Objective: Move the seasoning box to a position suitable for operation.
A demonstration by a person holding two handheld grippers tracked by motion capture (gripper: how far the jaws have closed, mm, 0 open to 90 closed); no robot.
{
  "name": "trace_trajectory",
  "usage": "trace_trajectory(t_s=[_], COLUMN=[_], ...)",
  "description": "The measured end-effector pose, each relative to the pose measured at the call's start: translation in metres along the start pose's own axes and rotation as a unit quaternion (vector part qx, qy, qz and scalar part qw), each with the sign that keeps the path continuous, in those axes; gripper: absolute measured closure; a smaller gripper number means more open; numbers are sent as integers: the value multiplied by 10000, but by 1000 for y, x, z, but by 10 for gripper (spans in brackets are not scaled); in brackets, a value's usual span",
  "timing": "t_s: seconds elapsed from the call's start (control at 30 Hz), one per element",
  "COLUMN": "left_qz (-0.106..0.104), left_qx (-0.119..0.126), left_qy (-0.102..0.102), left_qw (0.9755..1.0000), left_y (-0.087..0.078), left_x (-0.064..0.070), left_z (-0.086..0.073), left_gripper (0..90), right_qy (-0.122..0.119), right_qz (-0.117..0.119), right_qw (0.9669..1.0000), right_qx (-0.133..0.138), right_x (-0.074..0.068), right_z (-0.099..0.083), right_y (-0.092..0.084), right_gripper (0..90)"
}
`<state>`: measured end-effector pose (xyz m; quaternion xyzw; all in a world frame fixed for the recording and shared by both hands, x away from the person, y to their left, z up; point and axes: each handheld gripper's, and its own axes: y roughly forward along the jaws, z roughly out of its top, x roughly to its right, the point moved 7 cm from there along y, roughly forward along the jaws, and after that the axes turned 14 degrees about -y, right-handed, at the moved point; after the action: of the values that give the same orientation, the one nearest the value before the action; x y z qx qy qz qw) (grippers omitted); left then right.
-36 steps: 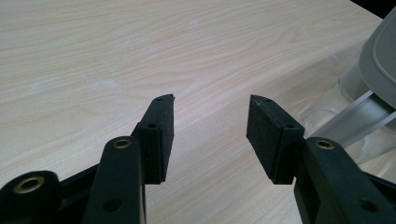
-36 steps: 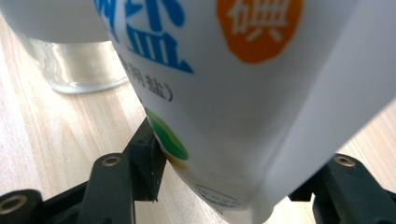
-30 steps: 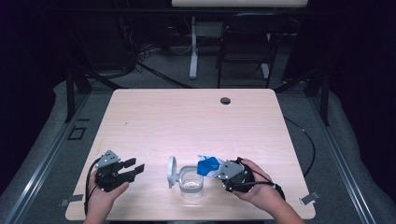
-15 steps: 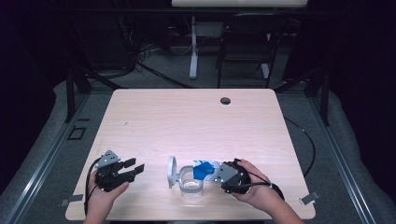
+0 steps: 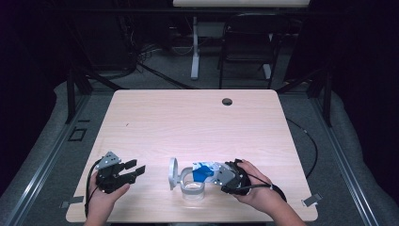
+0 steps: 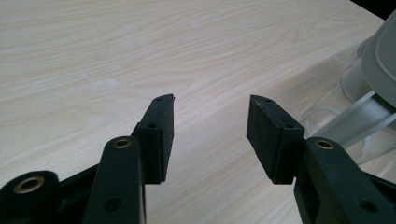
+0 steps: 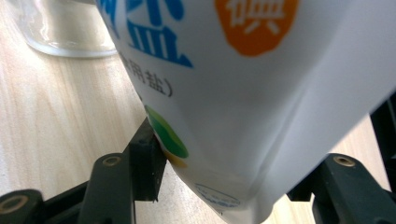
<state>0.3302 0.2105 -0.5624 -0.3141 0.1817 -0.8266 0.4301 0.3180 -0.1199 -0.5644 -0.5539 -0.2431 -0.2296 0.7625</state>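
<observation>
1. Salt pouch (image 5: pixel 205 170): white and blue, clamped at its bottom end in the right gripper (image 5: pixel 225 175), jaws spread wide around the full pouch, near pad pressed into its side. Lies tilted straight ahead of those jaws, far end over the glass jar (image 5: pixel 193 188).
2. Change over the last second: blue end of the pouch lowered and drawn closer in over the jar mouth, compared with the higher, more upright pose a second ago. Hand itself hardly shifted.
3. Meaning for the work, as a judgement: pouring position reached or nearly so. No salt stream visible; jar contents too unclear to tell.
4. Jar: clear, just ahead of and below the right gripper, hinged lid (image 5: pixel 173 172) swung up on the side away from it.
5. Left gripper (image 5: pixel 134 170): jaws wide apart, nothing between the pads, low over the table (image 5: pixel 188 122), jar off to one side of its jaws.
6. Writing, right gripper view: large blue Chinese characters, last one 盐; smaller line ending 用盐) in brackets; orange badge with a cropped white character; green and yellow round mark; small blue oval stamp near the bottom seam, unreadable. Brand name not legible.
</observation>
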Motion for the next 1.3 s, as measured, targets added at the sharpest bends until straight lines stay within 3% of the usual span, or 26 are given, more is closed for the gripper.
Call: trace_trajectory(t_s=[0.77,1.3], left_qz=[4,12], left_qx=[11,23], left_qy=[-30,-35], left_qw=[10000,10000], left_y=[0,0], left_x=[-1,-3], left_z=[0,0], left_gripper=[520,519], right_qy=[-388,-446], right_qz=[-365,-336], right_qw=[9981,9977], right_qx=[-324,-386], right_x=[5,6], right_z=[4,5], right_y=[-1,-2], right_gripper=[429,429])
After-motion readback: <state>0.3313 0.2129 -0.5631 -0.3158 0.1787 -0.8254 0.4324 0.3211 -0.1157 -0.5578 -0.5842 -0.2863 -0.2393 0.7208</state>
